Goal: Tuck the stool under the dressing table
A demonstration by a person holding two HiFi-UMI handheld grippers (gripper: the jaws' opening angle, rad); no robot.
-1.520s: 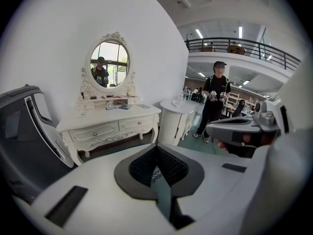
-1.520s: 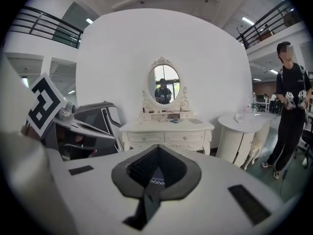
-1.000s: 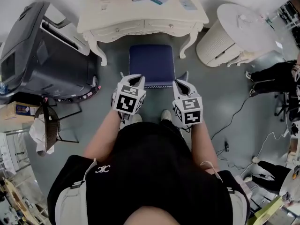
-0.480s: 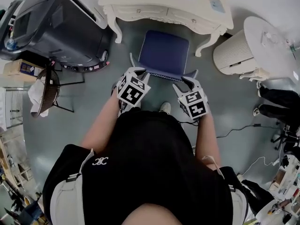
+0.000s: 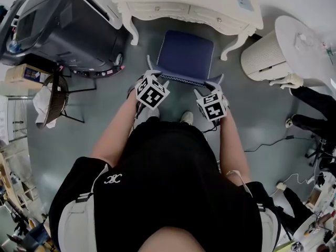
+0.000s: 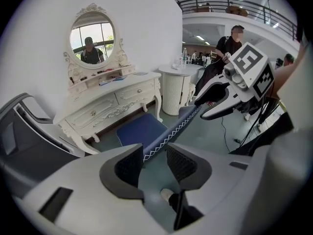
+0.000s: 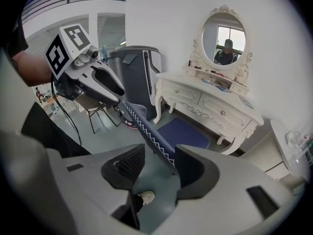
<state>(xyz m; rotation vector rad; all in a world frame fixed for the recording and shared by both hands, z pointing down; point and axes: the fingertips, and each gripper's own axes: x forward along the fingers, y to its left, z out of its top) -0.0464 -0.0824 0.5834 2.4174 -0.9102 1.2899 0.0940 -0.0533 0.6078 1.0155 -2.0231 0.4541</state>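
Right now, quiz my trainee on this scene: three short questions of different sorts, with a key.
1. True or false: the stool sits fully under the table.
2. What lies between the jaws of the left gripper and of the right gripper? A) the stool's edge B) a table leg C) a cable
3. What colour is the stool's seat?
Key: 1 false, the seat shows in front of the table. 2 A; both pairs of jaws have just been opening and stand apart, not pressing it. 3 blue.
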